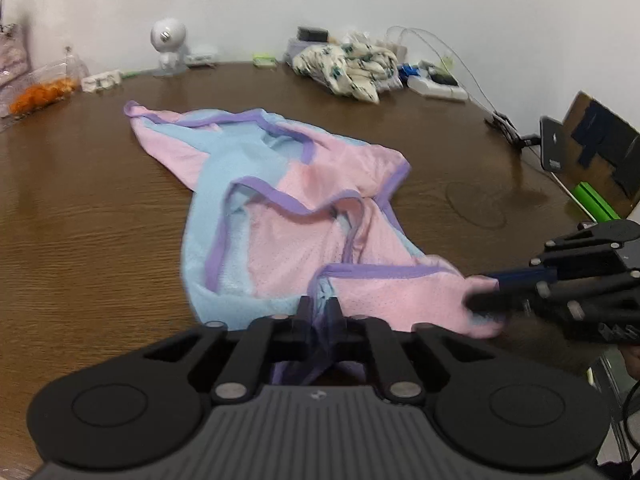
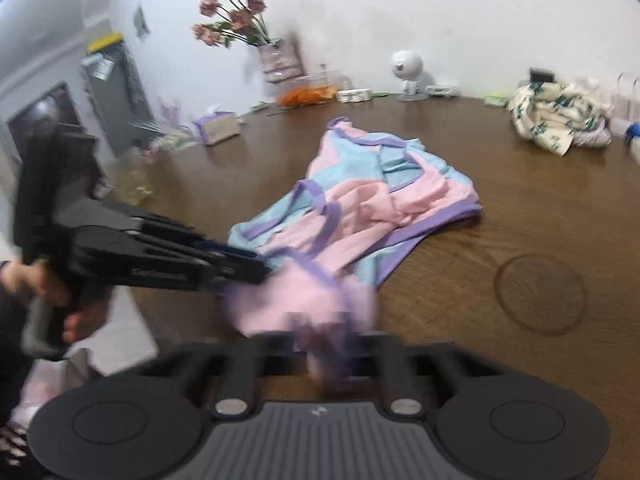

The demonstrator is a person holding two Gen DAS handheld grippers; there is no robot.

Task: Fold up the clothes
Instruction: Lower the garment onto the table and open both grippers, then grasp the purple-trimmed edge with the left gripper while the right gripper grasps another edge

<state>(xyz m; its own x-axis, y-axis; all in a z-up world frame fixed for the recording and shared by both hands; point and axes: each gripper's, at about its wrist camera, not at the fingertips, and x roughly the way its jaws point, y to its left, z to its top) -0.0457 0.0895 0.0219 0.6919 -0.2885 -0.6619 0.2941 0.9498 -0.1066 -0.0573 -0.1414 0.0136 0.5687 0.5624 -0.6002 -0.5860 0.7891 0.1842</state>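
Fingers of both grippers pinched on pink-blue garment (image 1: 288,200); only right wrist view shows flowers (image 2: 232,16), hand (image 2: 60,296).

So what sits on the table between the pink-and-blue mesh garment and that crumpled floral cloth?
Only bare brown wooden table between garment and floral cloth; right wrist view.

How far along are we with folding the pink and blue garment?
Done: nothing is folded; the garment lies crumpled on the table. In hand: the left gripper and right gripper are both shut on its near edge. Left: spread it flat and make every fold. The floral garment at the back lies in an unfolded heap.
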